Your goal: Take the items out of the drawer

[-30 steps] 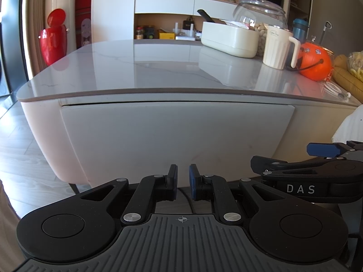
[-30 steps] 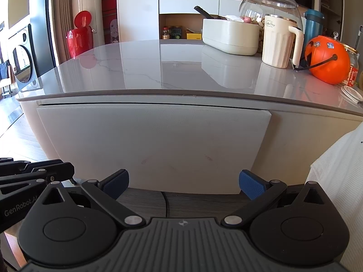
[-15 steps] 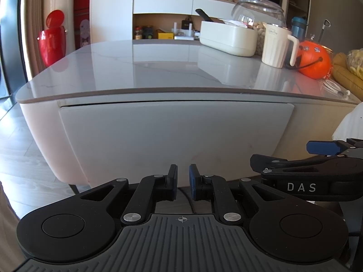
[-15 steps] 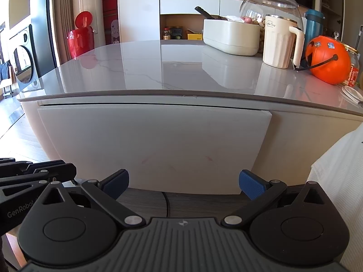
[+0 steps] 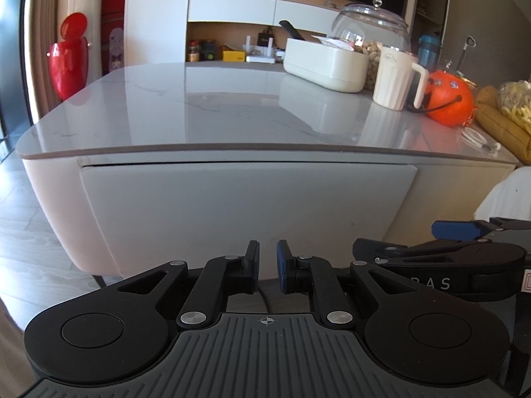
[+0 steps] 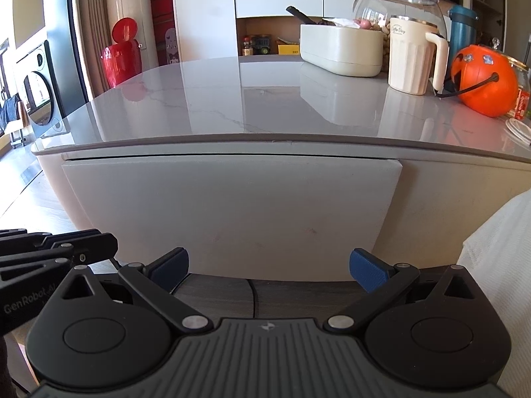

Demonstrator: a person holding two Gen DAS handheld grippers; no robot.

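The drawer is a plain white front with no handle, set under the grey marble table top, and it is closed; only a thin dark gap runs along its top edge. Nothing inside it can be seen. My left gripper hangs low in front of the drawer's lower middle, its blue pads nearly together with nothing between them. The right wrist view shows the same drawer. My right gripper stands wide open before its lower edge, holding nothing. The left gripper shows at that view's left edge.
On the table's far right stand a white tub, a glass jar, a cream mug and an orange pumpkin pail. A red bin stands beyond the left corner. White fabric lies close at right. Wooden floor runs below.
The table and drawer sit a little lower in the left wrist view, a small shift of that gripper. The right wrist view is almost the same. Neither gripper's opening has changed.
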